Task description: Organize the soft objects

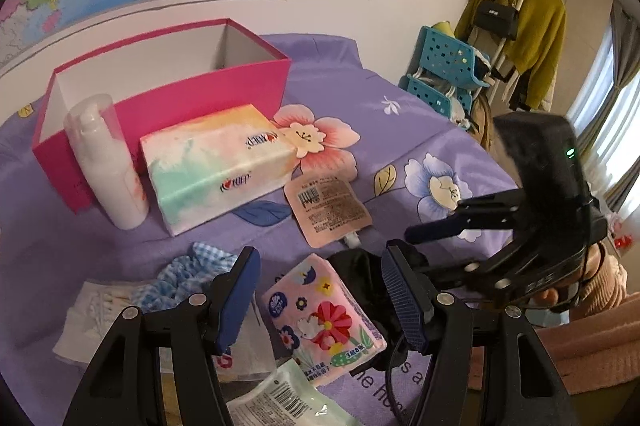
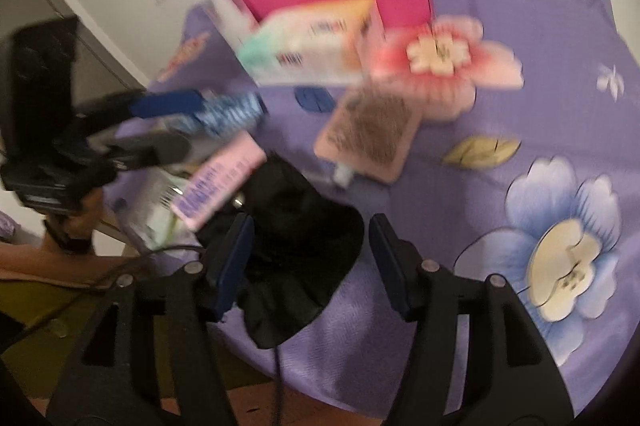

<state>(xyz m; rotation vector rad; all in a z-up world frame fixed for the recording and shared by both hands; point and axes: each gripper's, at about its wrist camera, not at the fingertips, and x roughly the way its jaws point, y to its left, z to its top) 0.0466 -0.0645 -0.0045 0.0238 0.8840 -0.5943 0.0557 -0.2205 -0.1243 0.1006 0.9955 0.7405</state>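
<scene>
A purple flowered cloth [image 1: 400, 130] covers the table. On it stands an open pink box [image 1: 168, 102], with a pastel tissue pack [image 1: 216, 162] and a white pump bottle [image 1: 104, 162] in front of it. My left gripper [image 1: 320, 298] is open above a small pink floral tissue pack [image 1: 320, 314], and its pads stand apart from the pack. The right wrist view is blurred. There my right gripper [image 2: 308, 266] is open over a crumpled black cloth [image 2: 304, 226], which lies between the jaws. In the left wrist view its fingers [image 1: 440, 226] reach in from the right.
A peach pouch [image 1: 328, 206], a blue checked cloth [image 1: 192, 274], a bag of cotton swabs [image 1: 96, 306] and a green wipes pack [image 1: 288, 398] lie around the grippers. Blue baskets [image 1: 448, 62] and a coat rack [image 1: 532, 26] stand beyond the table's right edge.
</scene>
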